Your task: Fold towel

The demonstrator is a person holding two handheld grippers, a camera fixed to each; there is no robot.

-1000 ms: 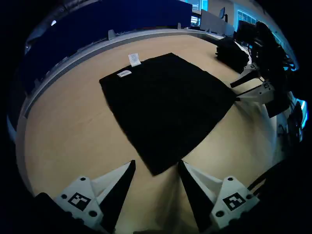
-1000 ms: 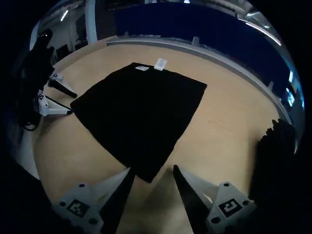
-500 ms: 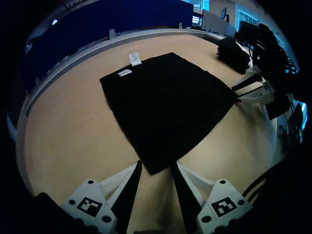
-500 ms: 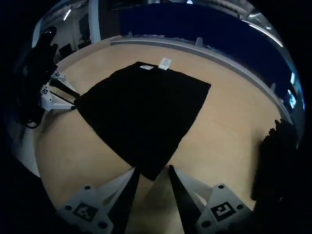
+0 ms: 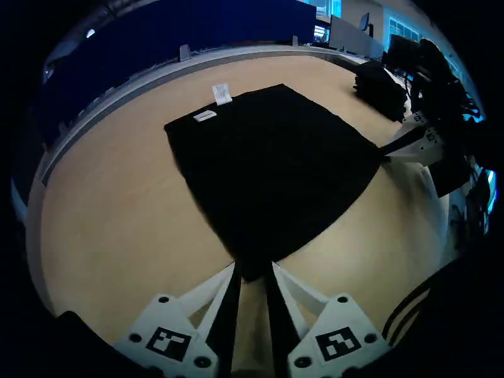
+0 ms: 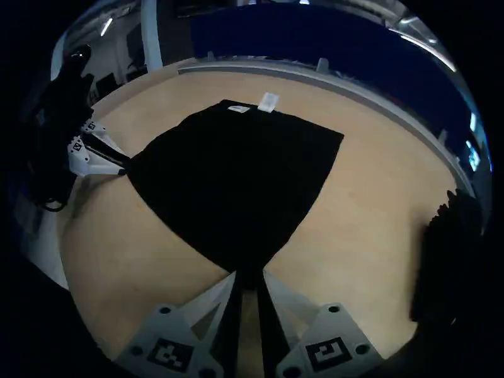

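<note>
Presently the towel point(image 5: 271, 164), a black cloth, lies spread flat across the centre of the tan table point(image 5: 113, 208), with two small white tags point(image 5: 221, 93) at its far edge toward the upper left of the left gripper view. One near corner points to the bottom centre of that view, where the left gripper point(image 5: 253, 276) has its fingers drawn almost together, a narrow gap remaining, and the corner tip is pinched between them. In the right gripper view the right gripper point(image 6: 250, 278) is closed to the same degree on the other near corner, at the bottom centre. Each hold appears to take in only the extreme tip of the cloth. Risk one: a tip held this shallowly may pull free on lifting, caused by the cloth's weight or drag on the table. Risk two: unequal lift or travel of the two grippers would skew the fold and leave the edges misaligned with the tagged edge. Risk three: a low carry would drag the cloth and bunch it. A dark pile point(image 5: 378, 88) sits on the table at the upper right, near the right gripper's side; a wide swing could strike it.
</note>
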